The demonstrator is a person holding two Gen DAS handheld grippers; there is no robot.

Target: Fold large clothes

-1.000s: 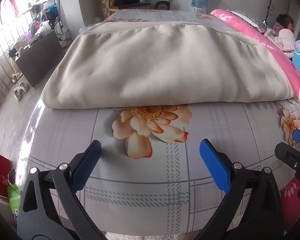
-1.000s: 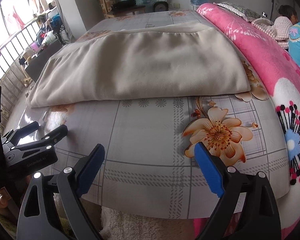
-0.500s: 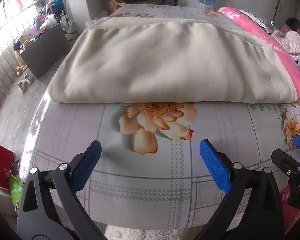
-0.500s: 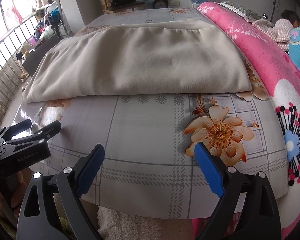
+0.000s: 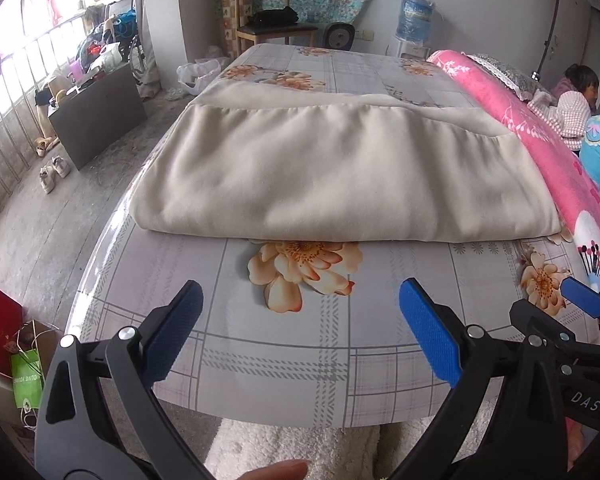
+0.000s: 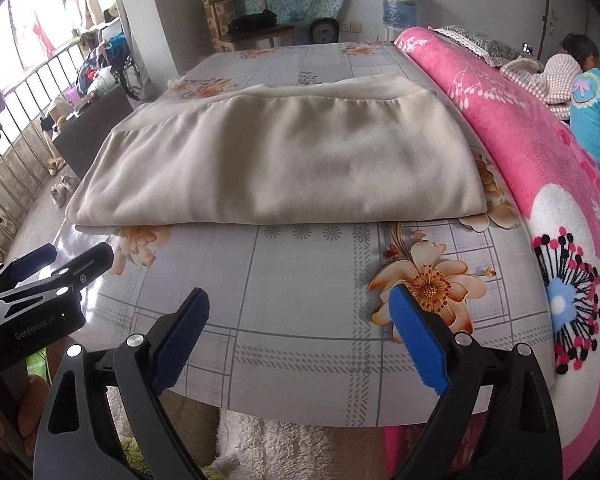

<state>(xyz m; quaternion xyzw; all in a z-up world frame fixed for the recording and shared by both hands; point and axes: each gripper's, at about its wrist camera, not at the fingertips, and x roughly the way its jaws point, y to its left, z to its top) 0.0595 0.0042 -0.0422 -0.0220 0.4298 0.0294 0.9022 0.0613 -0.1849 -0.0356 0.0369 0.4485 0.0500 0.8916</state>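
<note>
Hovering clear of the folded beige garment (image 5: 340, 176), both grippers empty near the bed's near edge.

Left gripper (image 5: 300, 324) and right gripper (image 6: 300, 328) stand with fingers spread wide, gripping nothing, apart from the cloth. Garment lies across the middle of the bed (image 6: 300, 288), doubled into a flat rectangle, fold toward the near edge, right end just beside the pink blanket (image 6: 520, 152). Judged mostly complete; a further fold or tidying may remain.
</note>
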